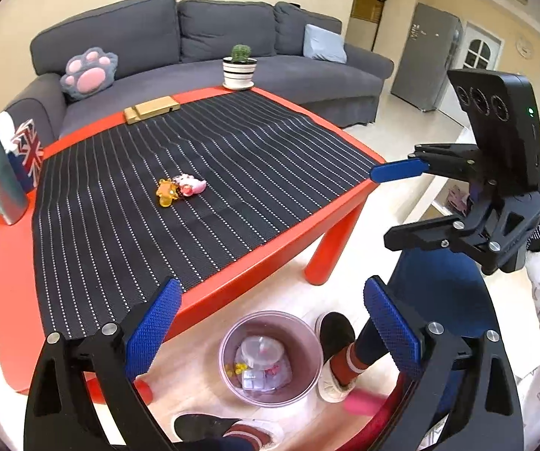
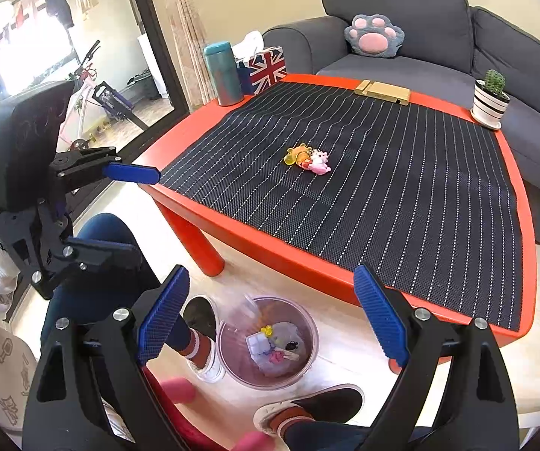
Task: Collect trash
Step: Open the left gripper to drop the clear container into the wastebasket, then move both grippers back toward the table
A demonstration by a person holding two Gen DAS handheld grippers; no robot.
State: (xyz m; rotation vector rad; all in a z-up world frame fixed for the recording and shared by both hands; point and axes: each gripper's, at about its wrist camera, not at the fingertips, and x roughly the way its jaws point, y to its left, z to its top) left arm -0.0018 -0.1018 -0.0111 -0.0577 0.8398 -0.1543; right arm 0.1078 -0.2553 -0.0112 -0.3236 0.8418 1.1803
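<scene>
left claw [image 1: 270, 323]: wide open, empty, over the bin [image 1: 270, 359]
right claw [image 2: 273, 315]: open, empty, beside it
trash: toys [image 1: 179, 188] mid-desk [image 1: 14, 300], touching
tip: reach across, pinch one piece low, carry back over bin

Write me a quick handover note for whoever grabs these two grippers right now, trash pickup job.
Left gripper: open, empty, above the bin.
Right gripper: open, empty, also over the bin.
Bin sits on the floor by the red table's near edge, between the person's feet; it already holds several bits of trash.
Left to do: the small yellow and pink pieces lying together mid-mat look like the last trash. Pick them up and drop them in the bin.
</scene>
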